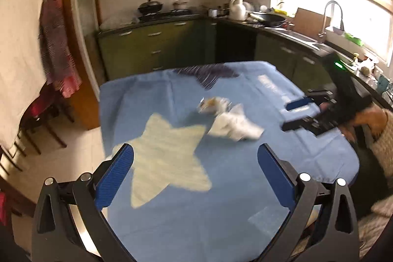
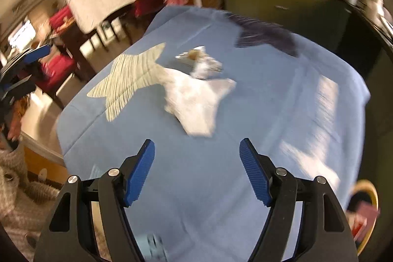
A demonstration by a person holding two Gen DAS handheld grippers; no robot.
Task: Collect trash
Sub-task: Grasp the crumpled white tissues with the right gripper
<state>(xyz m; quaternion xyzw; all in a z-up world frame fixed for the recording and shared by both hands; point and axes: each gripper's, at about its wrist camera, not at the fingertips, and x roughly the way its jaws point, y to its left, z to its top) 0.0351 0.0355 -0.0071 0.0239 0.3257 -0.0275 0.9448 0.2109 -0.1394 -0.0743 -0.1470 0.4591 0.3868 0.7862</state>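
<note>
Trash, two pieces, lies mid-bench on the blue cloth with the pale star print (image 1: 169, 158): one crumpled white paper tissue (image 1: 235, 125) and, touching its far edge, one smaller crinkled silvery wrapper with a brown patch (image 1: 213, 104). Both sit just beside the star's point. In your right wrist view the tissue (image 2: 196, 100) lies ahead of the fingers, the wrapper (image 2: 199, 60) behind it.

Your left hand-held gripper (image 1: 195, 160) hangs above the cloth, blue pads spread wide, nothing between them. Your right hand-held gripper (image 2: 197, 152) is likewise released and empty, short of the tissue.

A yellow-rimmed round bin (image 2: 366, 210) with a reddish item inside sits below the bench (image 2: 319, 163) edge at your right. Green kitchen cabinets (image 1: 149, 48) stand beyond.
</note>
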